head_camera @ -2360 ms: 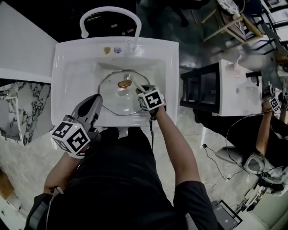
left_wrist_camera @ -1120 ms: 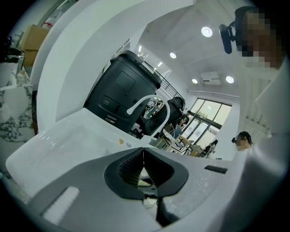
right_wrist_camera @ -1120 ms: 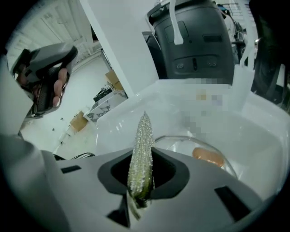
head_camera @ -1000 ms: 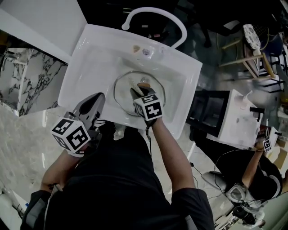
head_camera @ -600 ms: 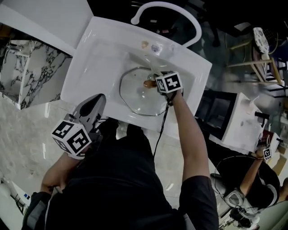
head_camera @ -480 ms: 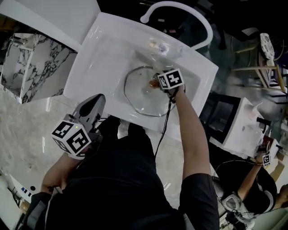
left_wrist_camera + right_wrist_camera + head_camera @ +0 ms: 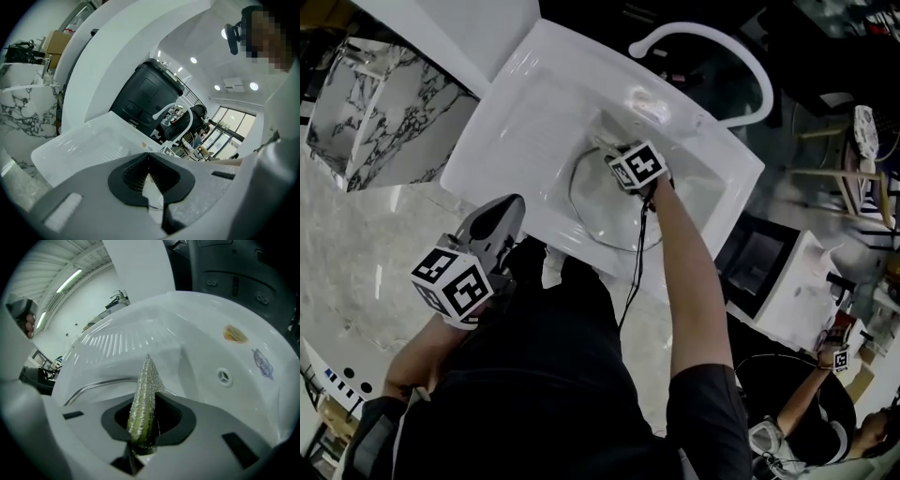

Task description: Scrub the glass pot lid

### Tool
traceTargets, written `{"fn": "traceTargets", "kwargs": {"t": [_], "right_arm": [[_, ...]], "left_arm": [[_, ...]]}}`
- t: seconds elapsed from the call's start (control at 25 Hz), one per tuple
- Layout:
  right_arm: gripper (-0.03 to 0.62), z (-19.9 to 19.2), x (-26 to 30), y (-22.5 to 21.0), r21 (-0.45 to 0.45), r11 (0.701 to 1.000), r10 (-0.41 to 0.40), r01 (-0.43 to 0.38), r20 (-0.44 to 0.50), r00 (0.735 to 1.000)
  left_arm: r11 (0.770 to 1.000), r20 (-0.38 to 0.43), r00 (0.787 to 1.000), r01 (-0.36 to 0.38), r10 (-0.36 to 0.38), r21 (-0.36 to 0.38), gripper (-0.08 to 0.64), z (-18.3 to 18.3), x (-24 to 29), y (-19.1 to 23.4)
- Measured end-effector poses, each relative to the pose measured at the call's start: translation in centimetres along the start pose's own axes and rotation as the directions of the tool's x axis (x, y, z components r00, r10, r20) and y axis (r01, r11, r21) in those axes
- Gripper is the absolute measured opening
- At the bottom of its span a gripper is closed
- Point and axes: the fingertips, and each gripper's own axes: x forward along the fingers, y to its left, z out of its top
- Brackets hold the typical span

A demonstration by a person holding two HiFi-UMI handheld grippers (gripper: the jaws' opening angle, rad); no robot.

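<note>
glass lid [image 7: 598, 214] half hidden under right gripper [image 7: 606, 150] pinching scouring pad [image 7: 144, 397], left gripper [image 7: 149, 160] closed, empty

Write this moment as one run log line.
right gripper: shut on scrub pad | above glass lid in sink | left gripper: shut, empty, by sink edge

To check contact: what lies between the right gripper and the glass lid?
A silvery-green scouring pad, clamped in the right gripper's jaws, points toward the glass lid; the right gripper view shows it.

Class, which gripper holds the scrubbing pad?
The right gripper, shut on the pad above the sink; the left gripper is shut and empty.
</note>
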Motion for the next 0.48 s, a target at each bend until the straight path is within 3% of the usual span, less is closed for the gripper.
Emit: {"fn": "traceTargets", "kwargs": {"t": [0.2, 0.32, 0.48], "right_arm": [[0.066, 1.8, -0.1, 4.9, -0.151, 0.985, 0.087, -0.084, 0.010, 0.996], [0.066, 1.9, -1.0, 7.8, -0.329, 0.939, 0.102, -0.101, -0.014, 0.995], [0.066, 0.4, -1.7, 11.2, -0.449, 0.875, 0.180, -0.183, -0.049, 0.982]], "left_arm": [[1.000, -0.009, 1.000, 0.016, -0.016, 0.021, 0.002, 0.5, 0.1, -1.0], [0.998, -0.016, 0.999, 0.030, -0.029, 0.047, 0.002, 1.0, 0.5, -1.9], [0.996, -0.033, 0.997, 0.065, -0.063, 0.069, 0.002, 0.9, 1.5, -3.5]]}}
